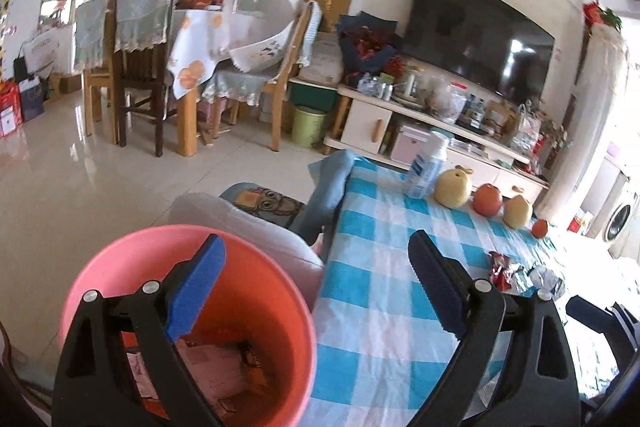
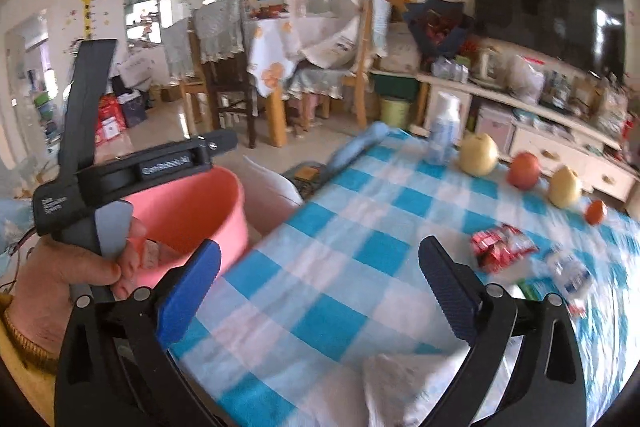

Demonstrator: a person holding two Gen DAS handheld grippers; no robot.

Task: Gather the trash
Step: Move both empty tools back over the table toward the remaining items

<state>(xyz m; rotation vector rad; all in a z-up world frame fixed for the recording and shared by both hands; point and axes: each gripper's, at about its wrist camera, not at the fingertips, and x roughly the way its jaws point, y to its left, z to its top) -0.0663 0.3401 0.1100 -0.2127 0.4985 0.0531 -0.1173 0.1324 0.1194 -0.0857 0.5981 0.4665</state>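
A pink bucket [image 1: 192, 307] stands off the table's left edge and holds paper scraps; it also shows in the right wrist view [image 2: 192, 211]. My left gripper [image 1: 316, 287] is open and empty, one finger over the bucket, one over the table. My right gripper [image 2: 320, 291] is open and empty above the checked cloth. A red wrapper [image 2: 500, 247] and a clear crumpled wrapper [image 2: 568, 275] lie on the table to the right; both show in the left wrist view, the red one [image 1: 502, 269] and the clear one [image 1: 544, 277]. A white crumpled tissue [image 2: 408, 383] lies just under my right gripper.
A blue-and-white checked tablecloth [image 1: 380, 307] covers the table. At its far edge stand a white bottle [image 1: 426, 165], two pears [image 1: 452, 187], an apple [image 1: 487, 200] and a small orange [image 1: 540, 227]. A cushioned seat [image 1: 240, 219] sits behind the bucket.
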